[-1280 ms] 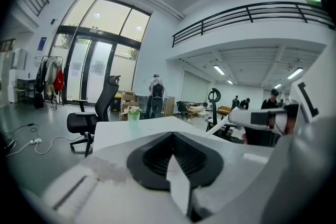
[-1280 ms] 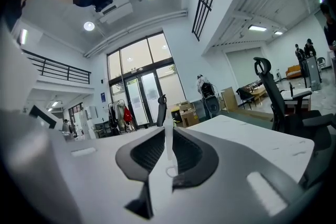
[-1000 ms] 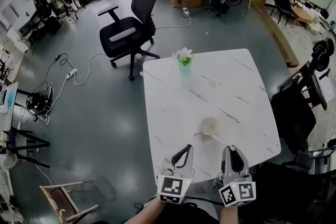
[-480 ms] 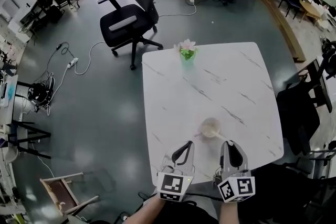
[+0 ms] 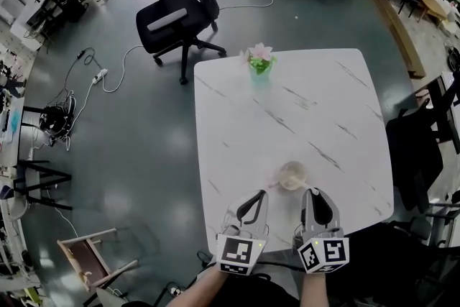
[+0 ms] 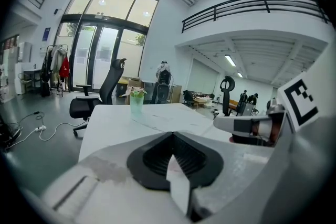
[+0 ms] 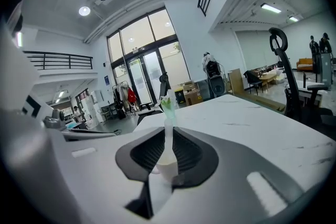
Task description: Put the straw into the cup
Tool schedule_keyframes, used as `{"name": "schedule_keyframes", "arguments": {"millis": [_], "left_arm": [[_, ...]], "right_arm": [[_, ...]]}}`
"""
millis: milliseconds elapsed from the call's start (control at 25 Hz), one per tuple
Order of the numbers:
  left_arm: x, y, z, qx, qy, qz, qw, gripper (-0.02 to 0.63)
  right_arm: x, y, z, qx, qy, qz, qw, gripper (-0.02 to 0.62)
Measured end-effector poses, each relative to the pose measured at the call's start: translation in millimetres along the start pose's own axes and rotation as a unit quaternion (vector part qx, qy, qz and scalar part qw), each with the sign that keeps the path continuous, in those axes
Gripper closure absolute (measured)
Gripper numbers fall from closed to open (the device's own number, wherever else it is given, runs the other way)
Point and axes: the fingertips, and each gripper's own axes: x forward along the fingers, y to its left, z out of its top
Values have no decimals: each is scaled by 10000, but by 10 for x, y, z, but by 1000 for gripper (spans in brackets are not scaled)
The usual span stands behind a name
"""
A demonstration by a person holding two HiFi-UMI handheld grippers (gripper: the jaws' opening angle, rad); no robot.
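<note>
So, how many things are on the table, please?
2: the cup just ahead of the right gripper, and the flower vase at the far edge. A straw may be too faint to see.

White marble-look tabletop (image 5: 287, 118), thin grey veins. Translucent cream cup (image 5: 292, 175); thin white straw (image 7: 168, 139). Light grey left gripper (image 5: 251, 206) and right gripper (image 5: 315, 203), black-and-white square markers. Black office chair (image 5: 180, 11).

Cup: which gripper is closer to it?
Right. The right gripper, holding the straw, sits just short of the cup; the left gripper is farther off, toward the cup's left.
</note>
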Motion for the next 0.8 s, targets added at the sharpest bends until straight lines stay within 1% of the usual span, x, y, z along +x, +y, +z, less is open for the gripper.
{"name": "schedule_keyframes", "arguments": {"millis": [400,800], "left_arm": [[147,41,-120,58,154,9,9999,604],[163,56,-180,34,247,17,9997,604]], "right_arm": [[169,-66,-189,-35,327,-64,9994,548],[259,-94,-324,-75,577,-185,9981,548]]}}
